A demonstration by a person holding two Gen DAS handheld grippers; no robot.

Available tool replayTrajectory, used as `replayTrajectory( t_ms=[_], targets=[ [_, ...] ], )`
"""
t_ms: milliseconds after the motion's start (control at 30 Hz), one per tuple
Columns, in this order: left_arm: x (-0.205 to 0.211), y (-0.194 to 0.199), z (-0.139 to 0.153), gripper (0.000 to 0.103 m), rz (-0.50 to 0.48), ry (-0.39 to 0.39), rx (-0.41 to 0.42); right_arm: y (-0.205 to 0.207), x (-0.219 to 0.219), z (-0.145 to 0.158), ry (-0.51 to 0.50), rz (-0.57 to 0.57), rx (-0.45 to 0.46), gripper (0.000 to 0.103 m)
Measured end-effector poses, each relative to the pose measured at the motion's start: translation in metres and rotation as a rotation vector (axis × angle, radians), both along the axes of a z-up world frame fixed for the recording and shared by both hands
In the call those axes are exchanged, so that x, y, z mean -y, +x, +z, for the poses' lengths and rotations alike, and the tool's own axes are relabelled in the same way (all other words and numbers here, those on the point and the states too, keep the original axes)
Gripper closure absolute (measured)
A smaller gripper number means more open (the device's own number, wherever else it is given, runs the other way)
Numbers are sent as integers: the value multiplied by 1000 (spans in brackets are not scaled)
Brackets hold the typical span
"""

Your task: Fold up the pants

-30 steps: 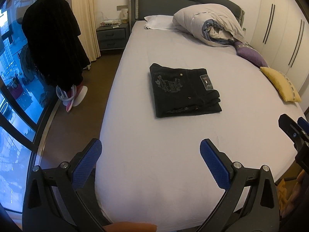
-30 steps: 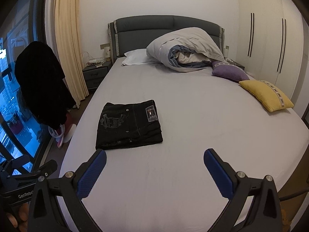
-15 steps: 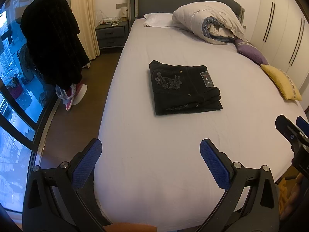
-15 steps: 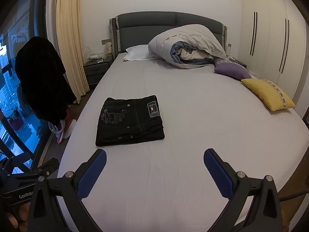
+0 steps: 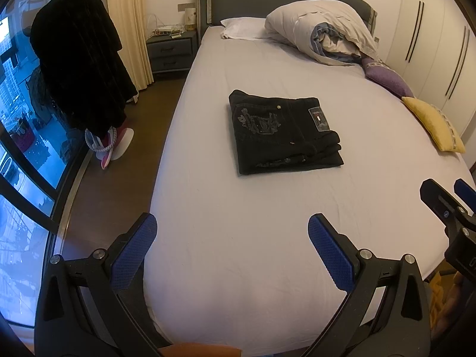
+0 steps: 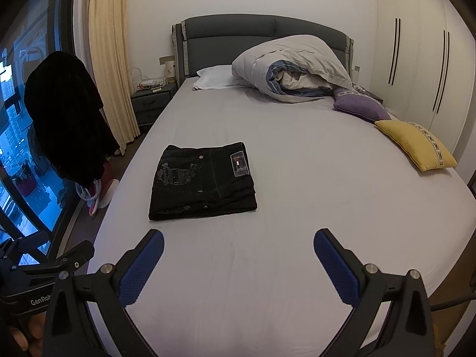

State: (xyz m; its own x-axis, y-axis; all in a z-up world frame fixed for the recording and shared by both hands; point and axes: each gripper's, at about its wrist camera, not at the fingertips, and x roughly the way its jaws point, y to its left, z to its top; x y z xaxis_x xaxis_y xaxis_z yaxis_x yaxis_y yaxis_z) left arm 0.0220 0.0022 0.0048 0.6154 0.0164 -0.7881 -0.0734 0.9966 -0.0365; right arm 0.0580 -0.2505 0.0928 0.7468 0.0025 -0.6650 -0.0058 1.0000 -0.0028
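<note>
The pants [image 5: 282, 134] lie as a compact black rectangle on the left half of the bed [image 5: 267, 238], several layers stacked, a label patch showing on top and the layered edges facing the foot of the bed. The stack looks tidy and squared, so the folding appears finished, or all but finished; what is in hand now seems to be the closing pause after the last fold.

The left gripper [image 5: 232, 241] hangs over the near part of the mattress, well short of the pants, its blue pads [image 5: 134, 247] wide apart and holding nothing. The right gripper [image 6: 238, 255] is likewise spread and empty, off to the right of the other and also clear of the cloth.

If anything is left, it would be a light press or a nudge to align the edges, calling for a low, gentle approach so the layers do not slide.

Containers are few: a small wire basket sits on the nightstand [image 5: 171, 49], its contents too small to tell. A bundled duvet [image 6: 294, 68] and two cushions lie near the headboard.
</note>
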Motion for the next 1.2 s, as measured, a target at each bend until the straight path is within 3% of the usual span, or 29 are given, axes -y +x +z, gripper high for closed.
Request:
replayTrajectory(
  t_ms=[1200],
  targets=[
    [-2,1,-3,0,-2,0,-6,-6,-4,-10,3,12,-13,0]
  ],
)
